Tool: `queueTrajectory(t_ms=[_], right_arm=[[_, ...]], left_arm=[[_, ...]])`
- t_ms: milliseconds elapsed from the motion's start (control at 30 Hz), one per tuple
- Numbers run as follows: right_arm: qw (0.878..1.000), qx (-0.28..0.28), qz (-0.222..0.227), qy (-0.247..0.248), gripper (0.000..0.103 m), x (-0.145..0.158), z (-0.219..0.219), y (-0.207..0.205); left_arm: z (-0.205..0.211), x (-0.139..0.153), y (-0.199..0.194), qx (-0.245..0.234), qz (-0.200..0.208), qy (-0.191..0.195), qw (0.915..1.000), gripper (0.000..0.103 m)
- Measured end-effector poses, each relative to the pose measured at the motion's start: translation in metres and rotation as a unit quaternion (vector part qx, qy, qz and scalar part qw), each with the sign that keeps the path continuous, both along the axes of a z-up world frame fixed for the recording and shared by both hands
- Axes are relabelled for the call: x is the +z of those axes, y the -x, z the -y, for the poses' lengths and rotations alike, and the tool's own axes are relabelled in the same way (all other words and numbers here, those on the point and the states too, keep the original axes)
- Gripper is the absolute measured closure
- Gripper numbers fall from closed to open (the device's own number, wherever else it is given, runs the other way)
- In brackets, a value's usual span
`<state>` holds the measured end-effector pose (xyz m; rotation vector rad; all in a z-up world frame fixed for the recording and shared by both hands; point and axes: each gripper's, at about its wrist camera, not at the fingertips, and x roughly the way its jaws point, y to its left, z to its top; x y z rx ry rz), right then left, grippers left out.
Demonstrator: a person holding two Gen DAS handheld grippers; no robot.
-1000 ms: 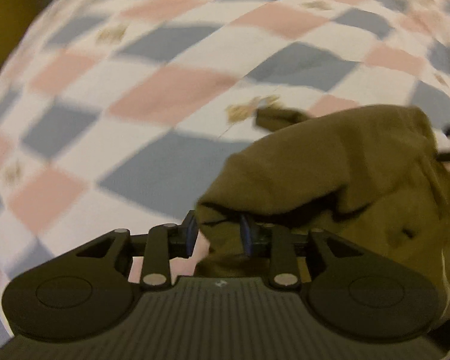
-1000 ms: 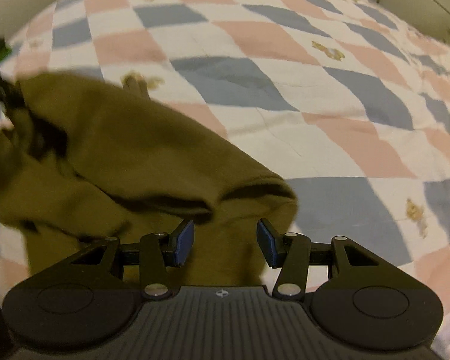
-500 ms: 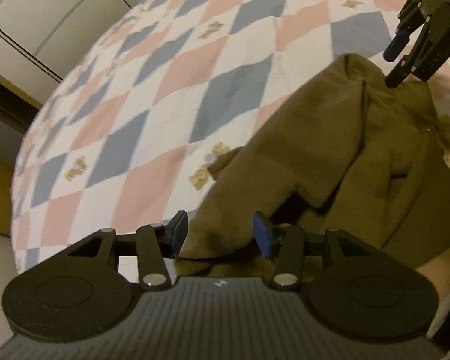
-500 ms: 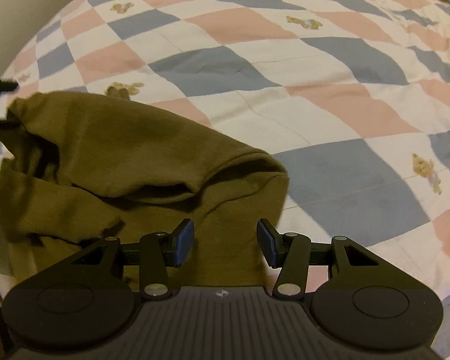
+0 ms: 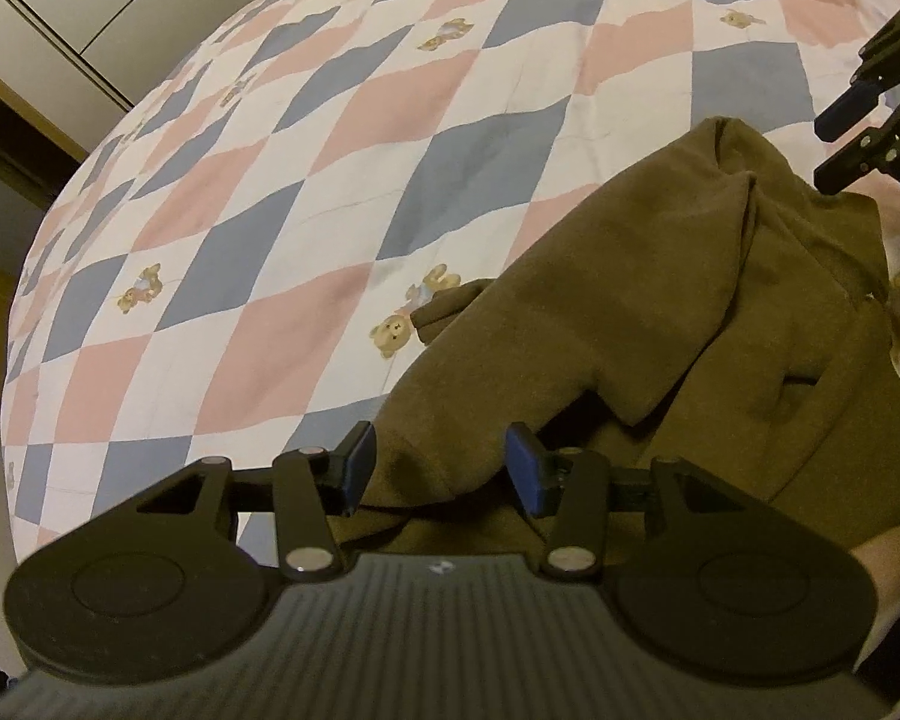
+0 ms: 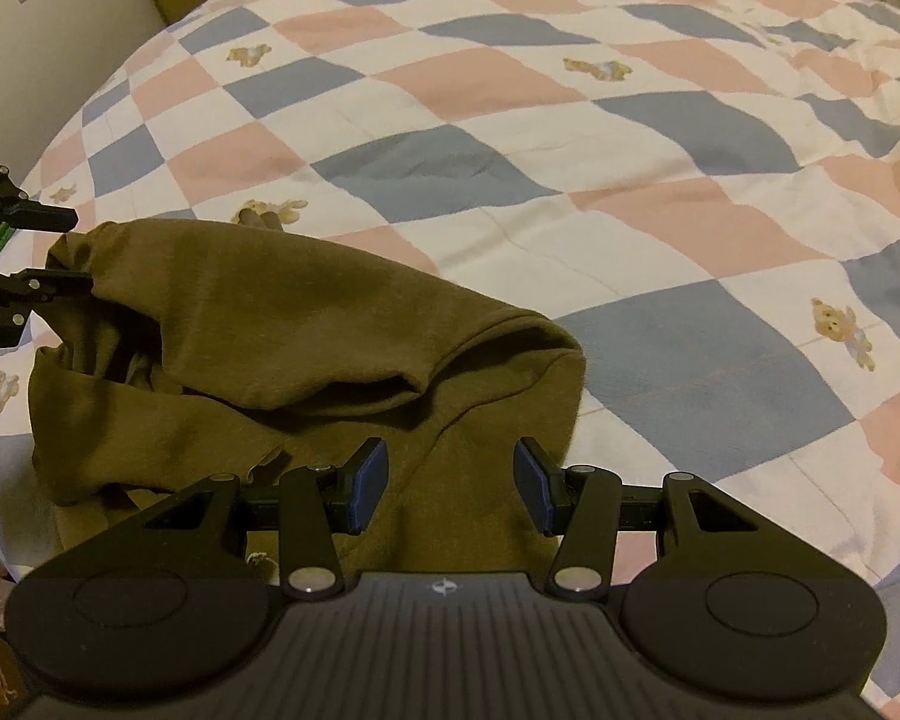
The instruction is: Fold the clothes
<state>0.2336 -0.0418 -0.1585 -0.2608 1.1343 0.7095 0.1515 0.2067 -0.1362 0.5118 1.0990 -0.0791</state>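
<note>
Left wrist view: the left tongs (image 5: pixel 438 468) stand apart, pads bare, nothing clamped. A fold of the garment (image 5: pixel 660 324) lies between and just beyond the pads; contact with either pad cannot be confirmed. The garment is olive-brown and lies bunched on the bed, on a quilt (image 5: pixel 342 192) checked in pink, blue and white with small bear prints. A tab of the cloth projects at its left edge, just beside one bear print. At the upper right, the right tongs (image 5: pixel 840 138) hang at the far corner of the garment, their arms cut off by the frame edge. Beyond the quilt at the upper left, pale cabinet panels (image 5: pixel 90 6) show.

Right wrist view: the right tongs (image 6: pixel 450 486) also stand apart, with flat cloth below the gap and nothing gripped. This view alone shows the rolled, open hem of the garment (image 6: pixel 306 324) on the right and its dark inner folds on the left. At the left edge, the left tongs (image 6: pixel 60 246) reach in, the lower finger (image 6: pixel 54 285) at the corner of the cloth; touching or not cannot be told. A green part behind them is cut off. A pale wall (image 6: pixel 48 30) rises beyond the quilt (image 6: pixel 570 180) at the upper left.

The near edge of the garment is hidden behind each gripper body in both views.
</note>
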Motion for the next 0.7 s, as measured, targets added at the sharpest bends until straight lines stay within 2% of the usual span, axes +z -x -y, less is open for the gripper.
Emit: queueTrajectory(t_ms=[133,300,367,467,600,700], right_arm=[[1.0,-0.005,0.006,-0.001,0.053,0.005,0.005,0.007],[1.0,-0.013,0.009,0.001,0.053,0.007,0.012,0.016],[1.0,-0.019,0.008,0.004,0.053,0.006,0.016,0.019],[1.0,-0.028,0.003,0.011,0.052,0.002,0.022,0.022],[0.999,-0.033,-0.001,0.018,0.052,-0.005,0.024,0.022],[0.999,-0.03,0.004,0.019,0.052,-0.01,0.023,0.018]], left_arm=[[0.002,0.004,0.002,-0.002,0.007,0.001,1.0,0.06],[0.01,0.005,0.014,-0.043,0.006,-0.01,0.999,0.059],[0.018,0.002,0.024,-0.081,0.003,-0.024,0.9964,0.052],[0.027,-0.009,0.035,-0.128,0.01,-0.062,0.9898,0.041],[0.032,-0.031,0.035,-0.179,0.021,-0.117,0.9766,0.042],[0.027,-0.056,0.029,-0.214,0.009,-0.142,0.9663,0.045]])
